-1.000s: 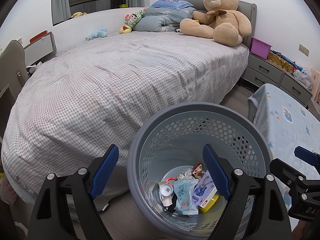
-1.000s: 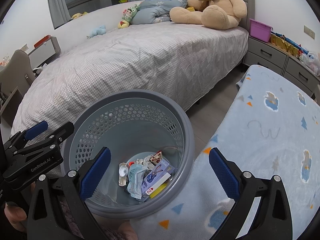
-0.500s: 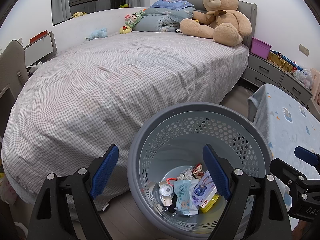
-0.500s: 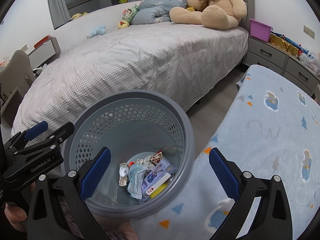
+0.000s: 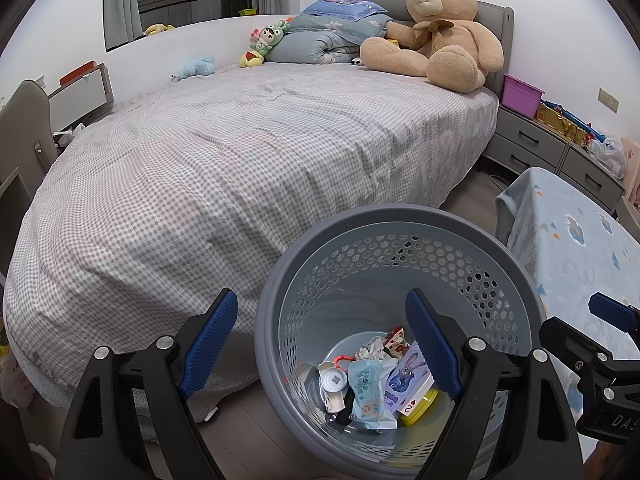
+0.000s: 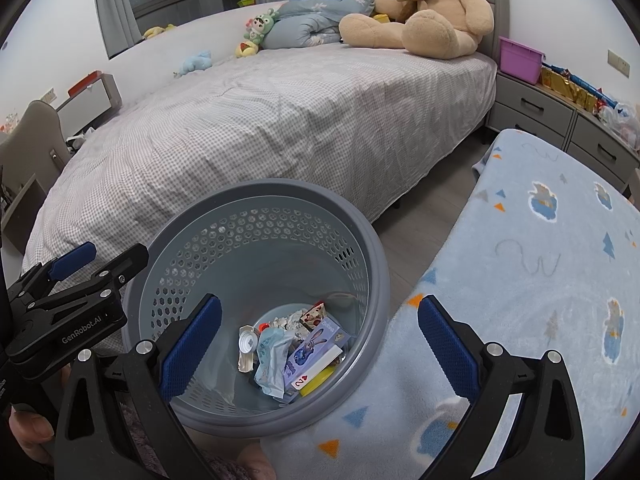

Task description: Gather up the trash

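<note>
Grey basket stands between bed and blanket.

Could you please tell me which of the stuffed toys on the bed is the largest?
The tan teddy bear sitting against the headboard; the green-hooded doll and blue plush are far smaller.

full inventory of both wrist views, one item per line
basket: 1, grey, on the floor by the bed
trash: small pile, mixed colours, basket bottom
bed: 1, grey check cover, behind the basket
teddy bear: 1, tan, at the headboard
small plush toys: several, along the far edge of the bed
blanket: 1, light blue, right of the basket
drawer unit: 1, grey, right of the bed
purple bin: 1, on the drawers
left tongs: open, empty
right tongs: open, empty
</note>
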Demonstrator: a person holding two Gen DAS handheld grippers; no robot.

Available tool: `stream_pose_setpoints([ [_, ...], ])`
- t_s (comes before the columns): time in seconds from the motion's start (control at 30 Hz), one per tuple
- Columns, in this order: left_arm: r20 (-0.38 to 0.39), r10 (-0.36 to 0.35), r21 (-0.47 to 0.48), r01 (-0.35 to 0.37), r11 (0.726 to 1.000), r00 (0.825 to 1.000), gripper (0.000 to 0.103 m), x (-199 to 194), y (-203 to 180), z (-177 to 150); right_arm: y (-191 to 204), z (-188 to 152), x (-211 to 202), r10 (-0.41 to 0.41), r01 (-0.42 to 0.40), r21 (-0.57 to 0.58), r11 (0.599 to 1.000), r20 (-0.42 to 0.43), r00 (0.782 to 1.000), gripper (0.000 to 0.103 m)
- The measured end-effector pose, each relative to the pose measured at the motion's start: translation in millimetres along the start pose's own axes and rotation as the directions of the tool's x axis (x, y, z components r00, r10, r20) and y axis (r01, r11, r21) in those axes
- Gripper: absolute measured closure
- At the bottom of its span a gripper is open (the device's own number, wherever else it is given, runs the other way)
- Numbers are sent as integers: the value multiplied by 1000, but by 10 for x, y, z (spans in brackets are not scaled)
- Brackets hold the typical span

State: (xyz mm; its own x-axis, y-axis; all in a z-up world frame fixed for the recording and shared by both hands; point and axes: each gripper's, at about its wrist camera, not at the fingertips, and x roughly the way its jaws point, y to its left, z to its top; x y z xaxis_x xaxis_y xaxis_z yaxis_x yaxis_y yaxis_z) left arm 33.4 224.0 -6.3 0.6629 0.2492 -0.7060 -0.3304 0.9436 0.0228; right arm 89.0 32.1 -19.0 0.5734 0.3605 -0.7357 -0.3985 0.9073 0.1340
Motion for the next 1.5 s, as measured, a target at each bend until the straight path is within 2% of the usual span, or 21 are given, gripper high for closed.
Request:
stream_pose_setpoints([
  [1.5, 2, 3, -3, -3, 1000, 1000, 21, -6, 11, 1, 31, -16, 41, -18, 18, 11, 1000, -1, 1000, 6],
])
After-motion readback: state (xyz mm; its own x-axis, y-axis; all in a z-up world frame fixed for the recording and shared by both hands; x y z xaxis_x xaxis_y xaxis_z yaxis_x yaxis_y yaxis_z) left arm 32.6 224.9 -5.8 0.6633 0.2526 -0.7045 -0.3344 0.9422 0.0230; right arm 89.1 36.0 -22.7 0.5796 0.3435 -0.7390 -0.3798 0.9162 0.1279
